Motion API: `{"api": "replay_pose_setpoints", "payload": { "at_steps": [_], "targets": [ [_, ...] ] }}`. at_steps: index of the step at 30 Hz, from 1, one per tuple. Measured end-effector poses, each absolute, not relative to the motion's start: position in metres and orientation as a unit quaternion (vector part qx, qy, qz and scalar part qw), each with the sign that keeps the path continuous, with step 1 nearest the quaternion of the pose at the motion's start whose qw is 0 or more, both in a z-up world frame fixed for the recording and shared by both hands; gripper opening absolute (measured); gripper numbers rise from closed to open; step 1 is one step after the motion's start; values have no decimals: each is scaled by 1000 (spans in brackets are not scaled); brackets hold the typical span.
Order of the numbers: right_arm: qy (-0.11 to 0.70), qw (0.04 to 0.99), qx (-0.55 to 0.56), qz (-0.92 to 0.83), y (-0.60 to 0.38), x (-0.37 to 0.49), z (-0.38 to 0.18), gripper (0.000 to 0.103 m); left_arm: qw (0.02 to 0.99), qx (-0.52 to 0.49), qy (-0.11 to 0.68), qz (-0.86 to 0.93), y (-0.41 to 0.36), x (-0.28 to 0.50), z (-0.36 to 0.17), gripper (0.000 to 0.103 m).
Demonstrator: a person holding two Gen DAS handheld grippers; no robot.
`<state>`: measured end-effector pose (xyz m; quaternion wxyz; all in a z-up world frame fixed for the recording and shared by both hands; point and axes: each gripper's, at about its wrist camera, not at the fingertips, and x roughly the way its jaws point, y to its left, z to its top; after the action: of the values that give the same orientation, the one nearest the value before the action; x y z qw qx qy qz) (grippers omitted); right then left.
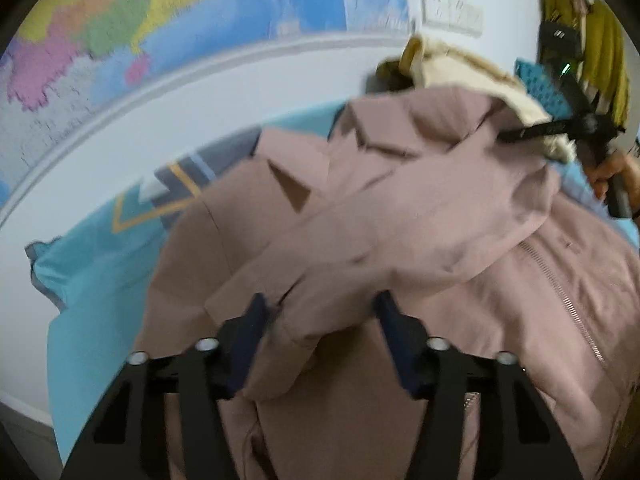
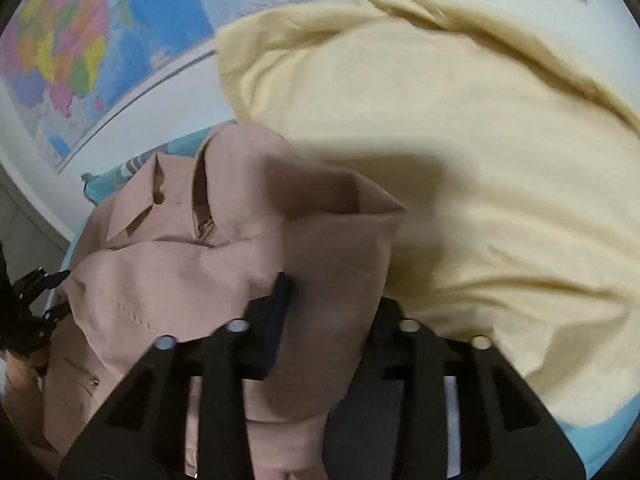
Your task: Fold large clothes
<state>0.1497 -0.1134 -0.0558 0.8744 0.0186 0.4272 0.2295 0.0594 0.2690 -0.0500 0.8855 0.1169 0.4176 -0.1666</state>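
Left wrist: turquoise bedspread (image 1: 92, 276), wall map (image 1: 160, 12).

Dusty-pink coat (image 1: 400, 208), large, part-folded, on a blue bedsheet (image 1: 92, 280).

Smooth matte fabric with a metal zip (image 1: 560, 280) running down the front and a cream fur-trimmed hood (image 1: 460, 72) at the far end. It lay spread across the sheet, bulky and creased; one sleeve (image 1: 360, 260) was drawn across the body, its cuff end raised. A collar flap (image 2: 136, 204) stood open toward the wall-side edge of the bed.
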Motion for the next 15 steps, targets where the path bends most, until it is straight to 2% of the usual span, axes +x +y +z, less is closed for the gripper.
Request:
{"api": "replay_pose_setpoints", "payload": {
  "at_steps": [1,2,3,4,5,6,7,12,15],
  "targets": [
    [423,876,13,232,-113,149,-52,29,883,117,422,-169,270,59,-53,47],
    [420,877,12,234,-113,147,-46,34,882,120,422,-173,270,57,-54,48],
    [416,877,15,239,-115,145,-43,42,882,121,416,-185,273,53,-52,48],
    [410,878,21,246,-115,145,-39,56,884,117,408,-194,277,49,-48,52],
    [399,882,26,251,-119,142,-33,56,888,105,396,-208,282,46,-42,56],
    [394,886,25,244,-119,144,-30,56,893,92,384,-215,288,44,-35,66],
    [390,891,25,232,-123,143,-26,56,901,79,369,-213,296,41,-28,68],
    [342,916,11,209,-110,122,1,57,917,69,367,-138,328,42,-17,69],
    [324,906,-14,273,-77,103,14,65,920,58,376,-100,352,35,-18,70]
  ]
}}
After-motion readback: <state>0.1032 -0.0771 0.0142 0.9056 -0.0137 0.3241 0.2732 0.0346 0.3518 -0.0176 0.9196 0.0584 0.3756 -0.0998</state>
